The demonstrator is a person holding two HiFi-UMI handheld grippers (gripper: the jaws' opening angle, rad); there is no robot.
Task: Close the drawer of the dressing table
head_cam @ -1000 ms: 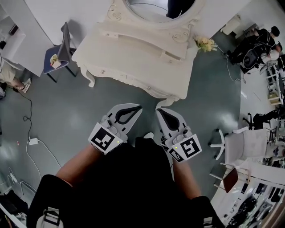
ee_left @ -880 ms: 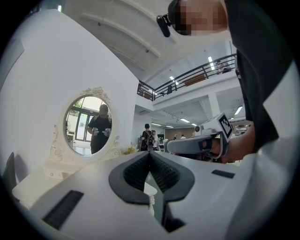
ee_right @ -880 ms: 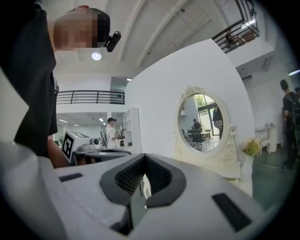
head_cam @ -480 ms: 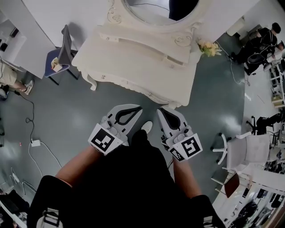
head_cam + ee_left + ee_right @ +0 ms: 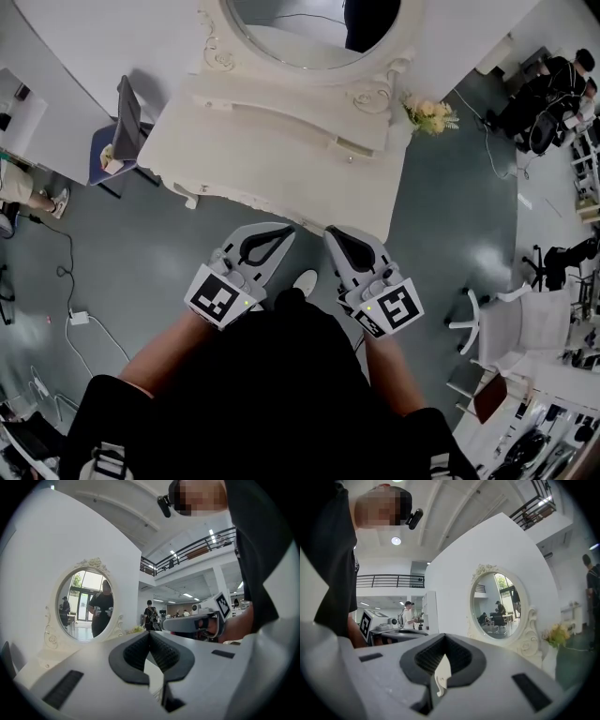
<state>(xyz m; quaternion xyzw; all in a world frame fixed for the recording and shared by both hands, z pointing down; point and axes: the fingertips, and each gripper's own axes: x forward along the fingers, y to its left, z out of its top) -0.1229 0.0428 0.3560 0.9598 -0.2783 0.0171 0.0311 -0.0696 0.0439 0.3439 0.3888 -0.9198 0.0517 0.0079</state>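
While their ribbed black jaws are pressed shut on nothing, the left gripper (image 5: 287, 231) and right gripper (image 5: 331, 232) face the cream dressing table (image 5: 281, 164), its curved front just beyond their tips, its scroll-carved oval mirror (image 5: 281, 33) farther ahead.

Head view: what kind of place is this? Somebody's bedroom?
Probably not: it looks like a big open workshop or lab hall. The ornate cream dressing table stands on a bare grey floor, a white swivel office chair sits nearby, and a black-railed upper balcony runs overhead.
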